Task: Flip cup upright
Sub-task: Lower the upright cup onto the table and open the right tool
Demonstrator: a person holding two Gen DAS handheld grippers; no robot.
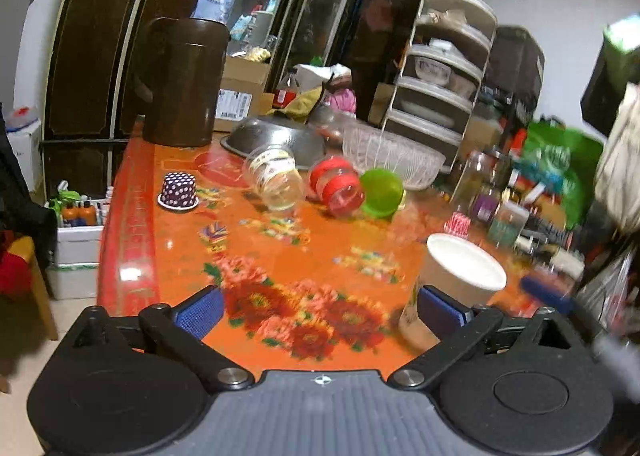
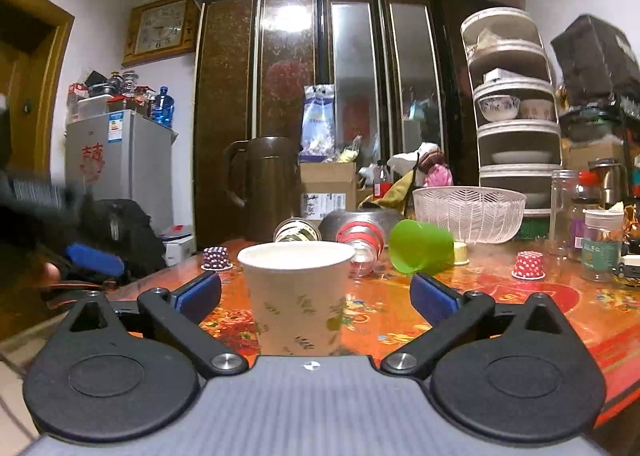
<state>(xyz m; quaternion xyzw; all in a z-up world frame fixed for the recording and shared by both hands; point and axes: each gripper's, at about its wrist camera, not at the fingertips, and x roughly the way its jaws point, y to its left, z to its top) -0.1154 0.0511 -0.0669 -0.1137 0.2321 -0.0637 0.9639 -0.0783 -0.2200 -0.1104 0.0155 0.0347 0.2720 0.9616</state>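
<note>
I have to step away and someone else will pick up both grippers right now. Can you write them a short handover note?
Left gripper: open, holding nothing, over the table's near edge.
Right gripper: open, its fingers on either side of the paper cup without touching it.
Done: the paper cup stands upright, mouth up.
Left: the clear cup, the red-banded cup and the green cup lie on their sides in a row farther back, in front of the metal bowl. Probably take the green cup next, as it looks closest to the right gripper.
</note>
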